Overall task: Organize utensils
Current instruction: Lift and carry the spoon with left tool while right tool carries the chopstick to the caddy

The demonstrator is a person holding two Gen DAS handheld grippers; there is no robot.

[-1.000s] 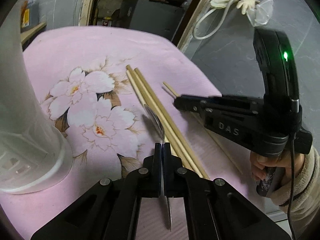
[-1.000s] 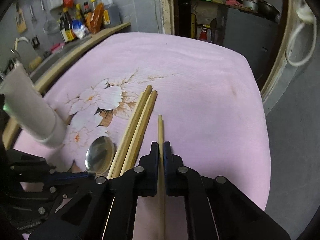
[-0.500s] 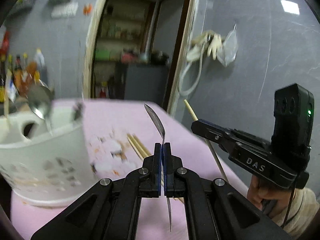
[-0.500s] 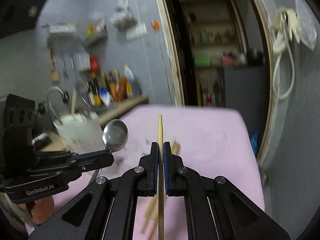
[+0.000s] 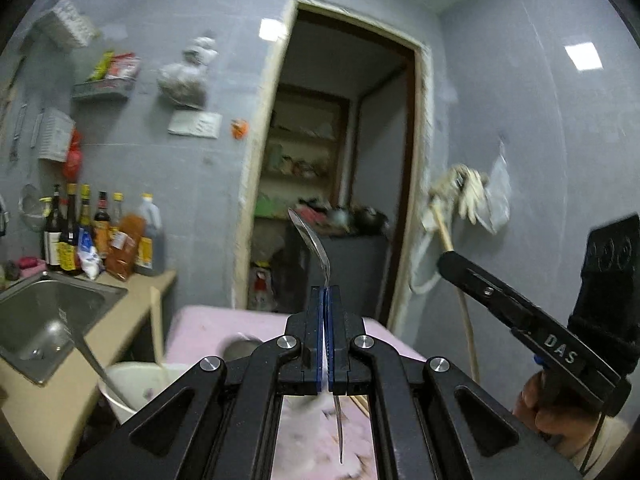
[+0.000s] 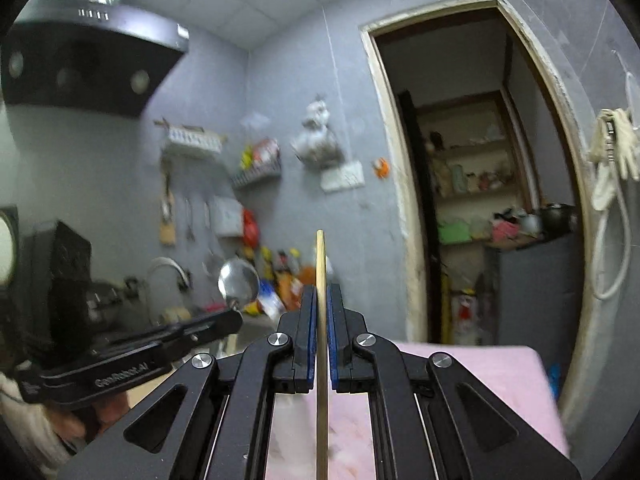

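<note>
I had the left gripper (image 5: 326, 292) clamped tight on a metal spoon (image 5: 310, 240), jaws pinched on the neck so the bowl stood up at the centre of the left wrist frame against the dark doorway (image 5: 344, 152), the handle trailing back under the jaws. On my other side, the right gripper (image 6: 320, 292) was closed just as firmly on a wooden chopstick (image 6: 320, 256), its tip poking straight up mid-frame and the rest running back between the jaws. Both tools sat level, well above the pink cloth (image 6: 480, 372) on the tabletop. The white utensil holder (image 5: 136, 376) lay in the lower left of the left view, another spoon (image 5: 60, 336) already leaning out of it, beside the steel sink (image 5: 52, 312). My read: carry stage, with drop-off next. To do it well, I reckoned I should bring one piece at a time over the holder's mouth, tip it handle-down, and keep the two tools from crossing. That spoon was gripped off its balance point, so a quick swing could make it pivot; slow and steady seemed best.
</note>
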